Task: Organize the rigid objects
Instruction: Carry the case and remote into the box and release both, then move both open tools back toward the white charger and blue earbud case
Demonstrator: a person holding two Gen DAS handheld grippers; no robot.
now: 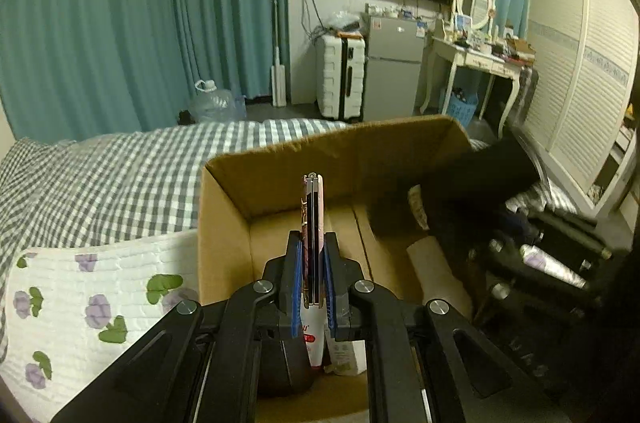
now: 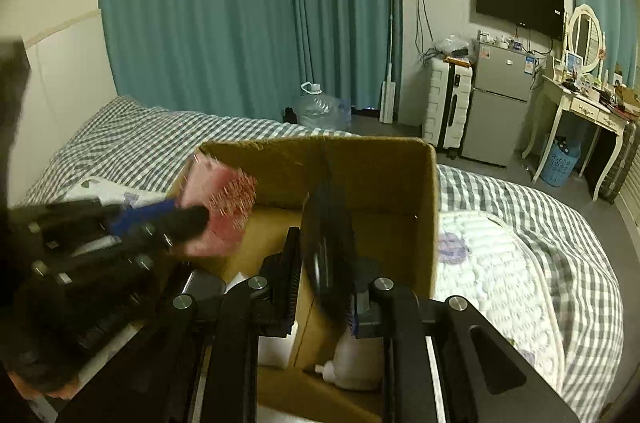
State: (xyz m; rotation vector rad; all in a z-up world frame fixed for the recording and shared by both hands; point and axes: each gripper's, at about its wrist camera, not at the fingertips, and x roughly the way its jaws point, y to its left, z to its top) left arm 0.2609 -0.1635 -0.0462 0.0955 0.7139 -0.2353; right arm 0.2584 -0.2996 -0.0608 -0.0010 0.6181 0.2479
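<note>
My left gripper (image 1: 312,247) is shut on a thin pink flat case (image 1: 312,211), held edge-on above the open cardboard box (image 1: 224,223). In the right wrist view the same pink case (image 2: 218,207) shows its broad patterned face in the left gripper (image 2: 188,219). My right gripper (image 2: 324,263) is shut on a dark curved object (image 2: 328,247), blurred, held over the box (image 2: 424,207). White bottles (image 1: 314,339) lie at the box's bottom; another white bottle shows in the right wrist view (image 2: 352,363).
The box stands on a bed with a grey checked cover (image 1: 100,183) and a white flowered quilt (image 1: 80,303). Behind are teal curtains (image 1: 120,23), a water jug (image 1: 212,103), a white suitcase (image 1: 340,79), a small fridge (image 1: 392,75) and a dressing table (image 1: 476,55).
</note>
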